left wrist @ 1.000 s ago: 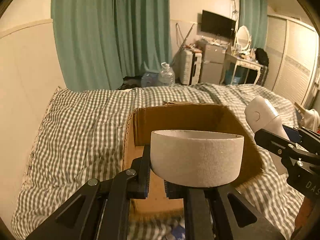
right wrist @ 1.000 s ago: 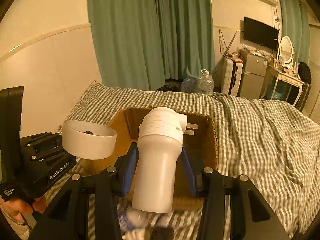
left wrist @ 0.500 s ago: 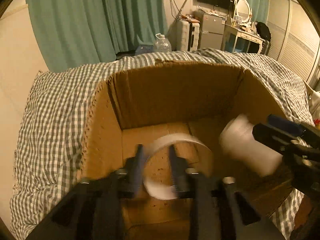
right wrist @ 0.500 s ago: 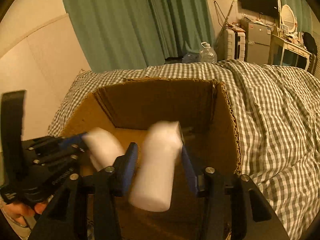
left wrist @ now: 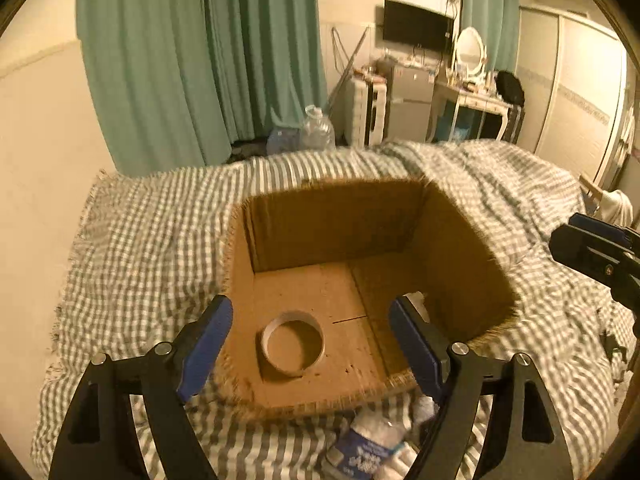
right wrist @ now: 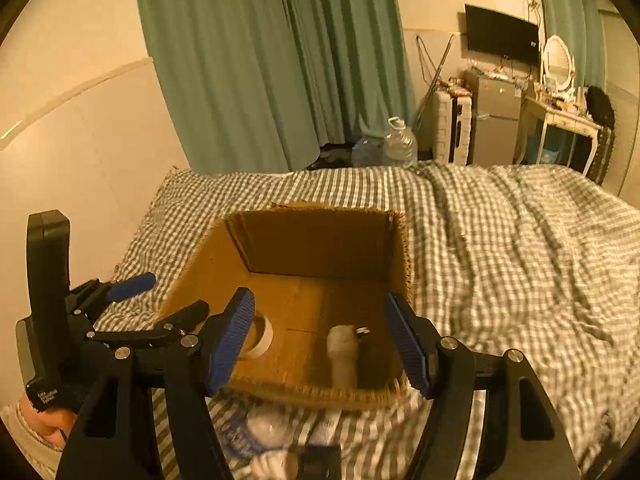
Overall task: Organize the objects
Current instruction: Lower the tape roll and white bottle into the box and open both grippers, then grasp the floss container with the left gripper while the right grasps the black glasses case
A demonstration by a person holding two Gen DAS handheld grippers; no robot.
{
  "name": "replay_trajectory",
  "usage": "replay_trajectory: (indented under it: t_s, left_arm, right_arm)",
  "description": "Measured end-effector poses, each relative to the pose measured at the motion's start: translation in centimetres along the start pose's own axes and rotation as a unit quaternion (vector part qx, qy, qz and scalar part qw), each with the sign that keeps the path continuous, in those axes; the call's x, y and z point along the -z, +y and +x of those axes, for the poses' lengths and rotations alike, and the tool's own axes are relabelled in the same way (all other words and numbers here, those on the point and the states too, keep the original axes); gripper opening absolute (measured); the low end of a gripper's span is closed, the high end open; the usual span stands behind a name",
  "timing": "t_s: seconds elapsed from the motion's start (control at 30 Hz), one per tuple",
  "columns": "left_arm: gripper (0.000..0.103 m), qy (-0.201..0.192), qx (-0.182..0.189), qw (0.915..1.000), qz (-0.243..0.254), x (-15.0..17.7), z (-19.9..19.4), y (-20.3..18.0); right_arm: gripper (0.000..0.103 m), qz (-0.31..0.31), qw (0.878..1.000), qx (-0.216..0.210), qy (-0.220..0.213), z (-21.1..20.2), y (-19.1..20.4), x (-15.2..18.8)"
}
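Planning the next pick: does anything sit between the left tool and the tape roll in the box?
Nothing visible does. The left tool is open above the cardboard box, and the tape roll lies uncovered on the box floor, apart from the white bottle.

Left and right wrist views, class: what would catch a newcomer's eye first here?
The open cardboard box sits mid-frame on the checked bedspread. On its floor lie a white tape ring to the left and a white bottle-like object to the right. Both the left gripper and right gripper hang open and empty above the box's near edge.
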State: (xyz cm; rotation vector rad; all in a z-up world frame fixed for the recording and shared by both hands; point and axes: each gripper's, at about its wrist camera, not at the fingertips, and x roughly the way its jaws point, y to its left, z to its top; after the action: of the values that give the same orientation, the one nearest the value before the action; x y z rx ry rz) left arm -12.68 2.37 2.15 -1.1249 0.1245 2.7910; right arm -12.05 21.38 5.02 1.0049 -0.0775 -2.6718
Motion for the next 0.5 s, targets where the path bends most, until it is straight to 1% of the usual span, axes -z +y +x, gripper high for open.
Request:
replay_trajectory:
  t_s: [0.1, 0.2, 0.3, 0.4, 0.5]
  left_arm:
    - [0.091, -0.020, 0.001, 0.9998, -0.005, 0.4, -3.6, 0.4]
    - [0.094, -0.034, 0.004, 0.9994, -0.008, 1.2, -6.4, 0.9]
    - [0.099, -0.046, 0.004, 0.9989, -0.008, 3.0, -8.4, 1.4]
    - [0.099, -0.050, -0.002, 0.9987, -0.006, 5.1, -8.6, 1.5]
    - [0.099, -0.049, -0.013, 0.9987, -0.008, 7.8, -7.3, 1.7]
  right_arm:
    - [0.067, -0.021, 1.000, 0.021, -0.007, -3.6, 1.3, 0.1]
    - [0.069, -0.033, 0.999, 0.033, -0.009, -6.5, 2.3, 1.0]
    - [0.071, -0.034, 0.999, 0.040, -0.009, -8.0, 3.0, 2.6]
    - [0.071, -0.032, 0.999, 0.038, 0.000, -7.8, 3.1, 4.8]
    - [0.071, -0.029, 0.999, 0.039, 0.012, -6.0, 2.9, 7.4]
